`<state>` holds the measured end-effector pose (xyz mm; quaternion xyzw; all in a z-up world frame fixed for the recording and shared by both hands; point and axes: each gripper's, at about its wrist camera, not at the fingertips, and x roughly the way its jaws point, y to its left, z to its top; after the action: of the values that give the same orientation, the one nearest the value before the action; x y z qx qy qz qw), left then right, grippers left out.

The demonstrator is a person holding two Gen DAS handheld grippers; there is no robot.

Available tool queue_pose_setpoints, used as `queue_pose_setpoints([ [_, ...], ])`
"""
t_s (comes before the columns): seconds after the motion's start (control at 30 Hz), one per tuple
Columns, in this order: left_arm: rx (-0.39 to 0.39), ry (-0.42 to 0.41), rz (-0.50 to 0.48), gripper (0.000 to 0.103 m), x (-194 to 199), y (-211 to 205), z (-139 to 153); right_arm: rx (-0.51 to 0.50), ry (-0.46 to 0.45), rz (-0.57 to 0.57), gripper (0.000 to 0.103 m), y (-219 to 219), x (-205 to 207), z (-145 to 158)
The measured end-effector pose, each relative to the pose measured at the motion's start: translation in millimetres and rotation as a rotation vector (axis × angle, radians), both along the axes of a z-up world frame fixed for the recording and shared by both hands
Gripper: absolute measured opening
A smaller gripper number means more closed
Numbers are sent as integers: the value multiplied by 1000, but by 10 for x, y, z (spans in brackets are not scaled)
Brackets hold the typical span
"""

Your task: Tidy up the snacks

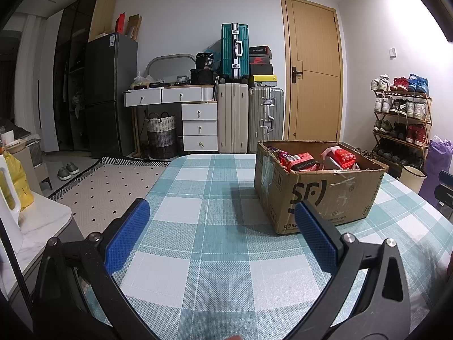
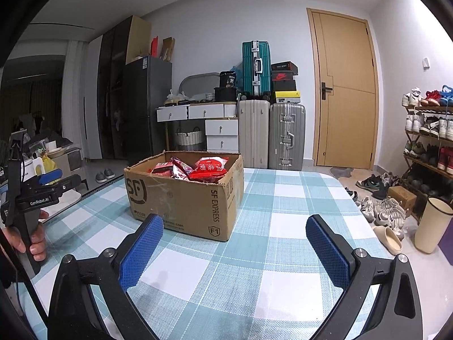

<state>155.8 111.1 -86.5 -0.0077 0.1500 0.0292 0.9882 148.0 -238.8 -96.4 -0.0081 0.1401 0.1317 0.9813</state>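
Observation:
An open cardboard box (image 1: pixel 320 195) (image 2: pixel 184 195) stands on the checked tablecloth (image 1: pixel 203 226) (image 2: pixel 269 226). Red and purple snack packets (image 1: pixel 301 162) (image 2: pixel 208 168) fill it. My left gripper (image 1: pixel 222 215) hovers open over the cloth, its blue pads wide apart, with the box ahead and to its right. Nothing is between its fingers. My right gripper (image 2: pixel 235 226) is open too, empty, with the box ahead and to its left. In the right wrist view a hand holds the left gripper (image 2: pixel 53 180) at the far left, beside the table.
Suitcases (image 1: pixel 249 119), a white drawer desk (image 1: pixel 181 104) and a wooden door (image 1: pixel 314 68) line the far wall. A shoe rack (image 2: pixel 430 138), loose shoes (image 2: pixel 379 206) and a cream bin (image 2: pixel 431 223) stand on the floor to the right. A white side surface (image 1: pixel 39 223) lies left.

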Motion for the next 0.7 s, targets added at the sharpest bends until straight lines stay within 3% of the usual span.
queue_pose_setpoints([
  [0.7,-1,-1,0,102,-3,1,-2,0,0,0,103,-5,-6,1],
])
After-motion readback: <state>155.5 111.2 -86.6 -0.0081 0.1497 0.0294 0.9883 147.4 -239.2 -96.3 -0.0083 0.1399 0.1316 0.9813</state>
